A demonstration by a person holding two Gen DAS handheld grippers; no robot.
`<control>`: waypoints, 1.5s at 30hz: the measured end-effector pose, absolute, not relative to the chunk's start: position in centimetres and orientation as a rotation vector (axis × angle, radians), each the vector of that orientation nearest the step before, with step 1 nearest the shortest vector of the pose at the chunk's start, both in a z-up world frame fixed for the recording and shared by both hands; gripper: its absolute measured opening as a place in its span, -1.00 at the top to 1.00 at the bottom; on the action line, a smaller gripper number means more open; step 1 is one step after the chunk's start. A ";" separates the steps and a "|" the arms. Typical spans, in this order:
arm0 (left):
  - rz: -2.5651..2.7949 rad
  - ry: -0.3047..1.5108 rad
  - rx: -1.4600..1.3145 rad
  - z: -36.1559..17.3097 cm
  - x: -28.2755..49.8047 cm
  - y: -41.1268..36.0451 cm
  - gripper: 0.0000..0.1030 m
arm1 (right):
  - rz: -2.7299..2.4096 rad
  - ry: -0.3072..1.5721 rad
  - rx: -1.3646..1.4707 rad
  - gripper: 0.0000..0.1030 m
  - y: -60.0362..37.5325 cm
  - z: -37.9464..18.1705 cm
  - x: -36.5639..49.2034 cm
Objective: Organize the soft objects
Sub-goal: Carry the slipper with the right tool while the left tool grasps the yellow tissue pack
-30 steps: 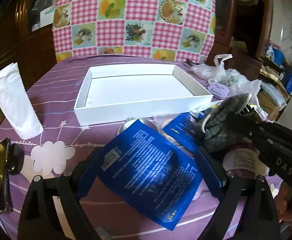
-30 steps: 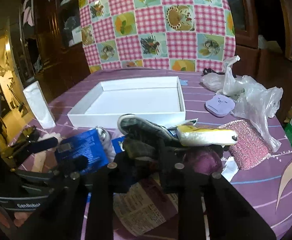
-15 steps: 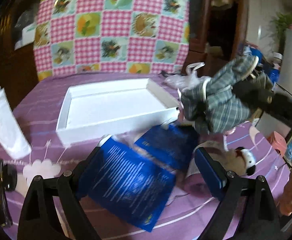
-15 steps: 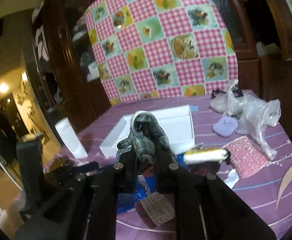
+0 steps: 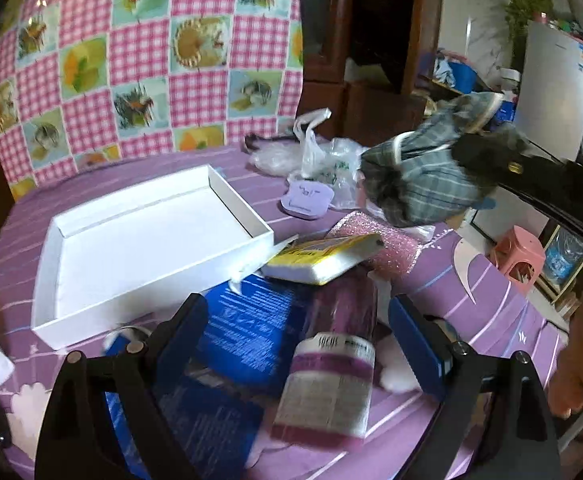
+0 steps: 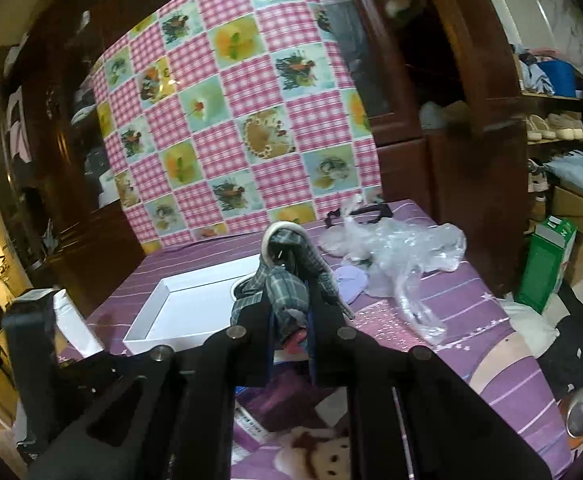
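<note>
Left wrist view: close above the desk (image 5: 471, 312), tilted down past its own claw (image 5: 295, 332) toward the white box (image 5: 151, 240). Right wrist view: higher, aimed nearly level across the desk (image 6: 431, 320) at the checkered cloth (image 6: 231, 120). Shared by both: box, plastic bag (image 6: 395, 248), cloth.

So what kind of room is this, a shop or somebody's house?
Most likely a lived-in home: a purple cloth-covered table against dark wooden cabinets, shelves of shoes, and a pink plastic stool on the floor.
</note>
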State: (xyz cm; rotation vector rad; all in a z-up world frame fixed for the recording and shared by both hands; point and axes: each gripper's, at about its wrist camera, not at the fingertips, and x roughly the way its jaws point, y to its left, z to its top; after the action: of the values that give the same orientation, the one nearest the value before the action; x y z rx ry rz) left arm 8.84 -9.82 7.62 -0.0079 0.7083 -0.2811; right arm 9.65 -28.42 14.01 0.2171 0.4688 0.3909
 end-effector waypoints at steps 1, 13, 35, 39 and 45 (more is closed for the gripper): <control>-0.288 0.726 -0.029 7.5 9.3 -10.0 -0.80 | 0.383 0.469 0.215 0.72 -28.6 14.0 9.8; -0.322 0.890 -0.219 5.8 14.6 -11.2 -0.46 | 0.335 0.495 0.238 0.72 -30.3 13.3 11.0; -0.305 0.850 -0.357 8.4 14.3 -7.3 0.39 | 0.377 0.536 0.200 0.72 -27.7 12.1 10.9; -0.298 0.824 -0.327 9.1 14.1 -7.0 0.40 | 0.381 0.507 0.175 0.72 -26.7 13.0 10.6; -0.290 0.777 -0.352 10.3 14.0 -4.4 0.41 | 0.415 0.509 0.201 0.72 -24.9 14.4 11.9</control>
State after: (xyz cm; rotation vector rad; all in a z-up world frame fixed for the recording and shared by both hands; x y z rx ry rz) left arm 14.03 -4.35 10.31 -0.3520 0.7771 -0.2896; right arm 11.91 -24.86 14.37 0.2013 0.5090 0.4150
